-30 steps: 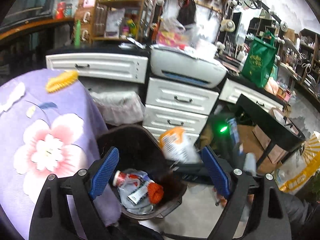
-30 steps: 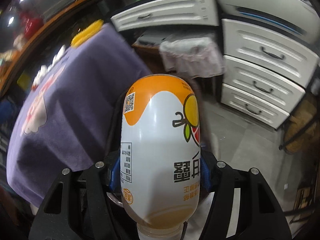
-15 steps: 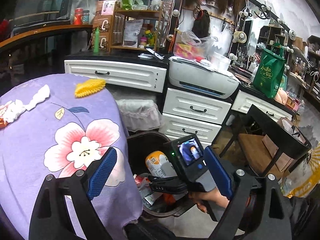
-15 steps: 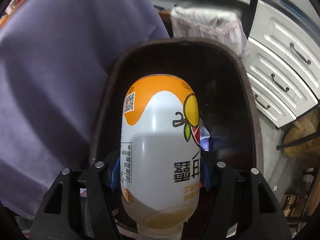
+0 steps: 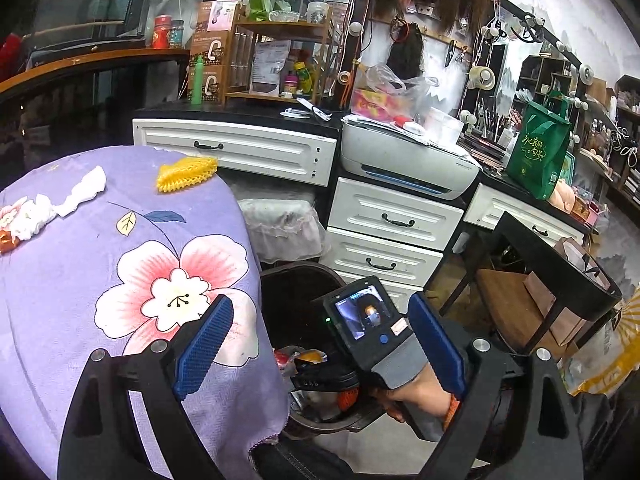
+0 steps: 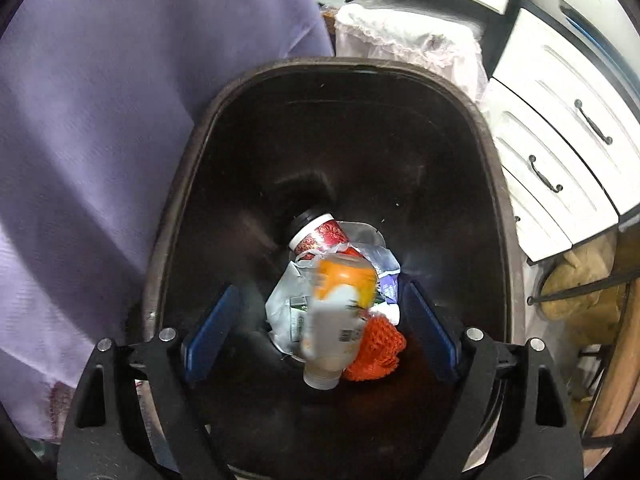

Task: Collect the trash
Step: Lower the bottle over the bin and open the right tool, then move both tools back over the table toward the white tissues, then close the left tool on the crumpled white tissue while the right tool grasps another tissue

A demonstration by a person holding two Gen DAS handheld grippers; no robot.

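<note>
My right gripper [image 6: 320, 308] points down into the dark brown bin [image 6: 188, 168]. Its jaws are opening and the blue pads [image 6: 212, 332] touch nothing. The orange-and-white bottle [image 6: 340, 312], blurred, lies loose below them on the trash in the bin: a red-labelled bottle [image 6: 320, 234], silver wrappers [image 6: 282, 308] and an orange net [image 6: 376, 350]. My left gripper [image 5: 320, 320] is open and empty over the edge of the purple flowered tablecloth [image 5: 80, 260]. The bin [image 5: 296, 280] stands beyond it, with a hand [image 5: 416, 394] holding the right gripper's body [image 5: 368, 320] over it. On the cloth lie a yellow ridged piece [image 5: 186, 168] and white crumpled tissue [image 5: 80, 190].
White drawers [image 5: 392, 220] and a printer [image 5: 408, 160] stand behind the bin. A lace-covered stool [image 5: 284, 228] sits between the table and the drawers. At the right are a black side table [image 5: 560, 264] and a green bag [image 5: 538, 152].
The right jaws have spread and the bottle has dropped out of them onto the trash in the bin. The left gripper has barely moved since half a second ago.
</note>
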